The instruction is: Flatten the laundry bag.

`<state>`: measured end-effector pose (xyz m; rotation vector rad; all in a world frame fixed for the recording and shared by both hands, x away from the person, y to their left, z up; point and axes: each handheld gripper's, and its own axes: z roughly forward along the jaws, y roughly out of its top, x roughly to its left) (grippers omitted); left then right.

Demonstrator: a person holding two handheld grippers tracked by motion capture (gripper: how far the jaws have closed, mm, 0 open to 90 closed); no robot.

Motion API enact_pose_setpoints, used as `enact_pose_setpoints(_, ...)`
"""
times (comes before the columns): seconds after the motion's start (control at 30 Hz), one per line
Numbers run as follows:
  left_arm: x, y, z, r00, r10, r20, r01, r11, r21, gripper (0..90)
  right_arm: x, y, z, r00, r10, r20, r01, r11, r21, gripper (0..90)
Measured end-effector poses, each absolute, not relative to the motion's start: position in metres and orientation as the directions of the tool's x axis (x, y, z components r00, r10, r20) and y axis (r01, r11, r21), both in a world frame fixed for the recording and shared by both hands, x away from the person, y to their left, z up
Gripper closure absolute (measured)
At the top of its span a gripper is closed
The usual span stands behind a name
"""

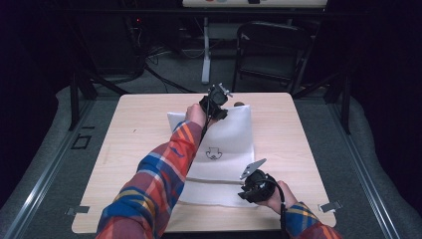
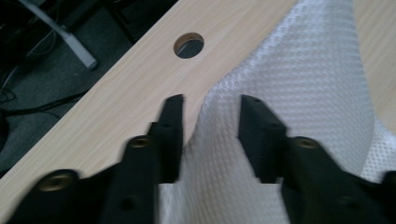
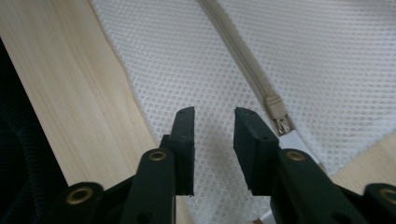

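Mesh laundry bag (image 1: 224, 144) lies flat mid-table (image 1: 139, 149), white, zipper (image 3: 243, 60) running across its near part. Left gripper (image 1: 217, 102) is at the bag's far edge, jaws parted, a raised fold of mesh between them but no pad pressing it. Right gripper (image 1: 254, 186) sits over the near edge, jaws apart too, the zipper pull (image 3: 275, 105) just beside one finger (image 3: 252, 140).
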<state>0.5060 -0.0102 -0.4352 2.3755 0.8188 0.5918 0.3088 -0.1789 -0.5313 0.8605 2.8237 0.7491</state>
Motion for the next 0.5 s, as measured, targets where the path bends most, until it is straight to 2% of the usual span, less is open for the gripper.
enact_pose_setpoints(0.03,0.506,-0.010,-0.435,0.715,0.662,0.224,0.412,-0.658,0.631,51.5,0.309,-0.180,-0.531,-0.832,0.552,0.054,0.505,0.714,0.485,56.7)
enact_pose_setpoints(0.1,0.505,-0.009,-0.433,0.711,0.666,0.225,0.410,-0.653,0.637,39.3,0.311,-0.184,-0.530,-0.819,0.570,0.065,0.524,0.697,0.489,47.3)
enact_pose_setpoints(0.17,0.503,-0.007,-0.432,0.716,0.668,0.202,0.419,-0.642,0.642,33.0,0.312,-0.186,-0.528,-0.809,0.584,0.067,0.539,0.690,0.483,34.4)
enact_pose_setpoints(0.27,0.501,-0.006,-0.433,0.730,0.662,0.169,0.434,-0.640,0.634,25.2,0.313,-0.189,-0.527,-0.789,0.610,0.068,0.560,0.670,0.488,20.5)
enact_pose_setpoints(0.33,0.498,-0.004,-0.434,0.736,0.662,0.142,0.442,-0.629,0.639,21.3,0.313,-0.192,-0.525,-0.779,0.624,0.069,0.568,0.653,0.501,15.0)
enact_pose_setpoints(0.5,0.485,0.001,-0.443,0.767,0.633,0.109,0.440,-0.642,0.628,16.6,0.314,-0.200,-0.522,-0.758,0.648,0.067,0.583,0.629,0.515,9.5)
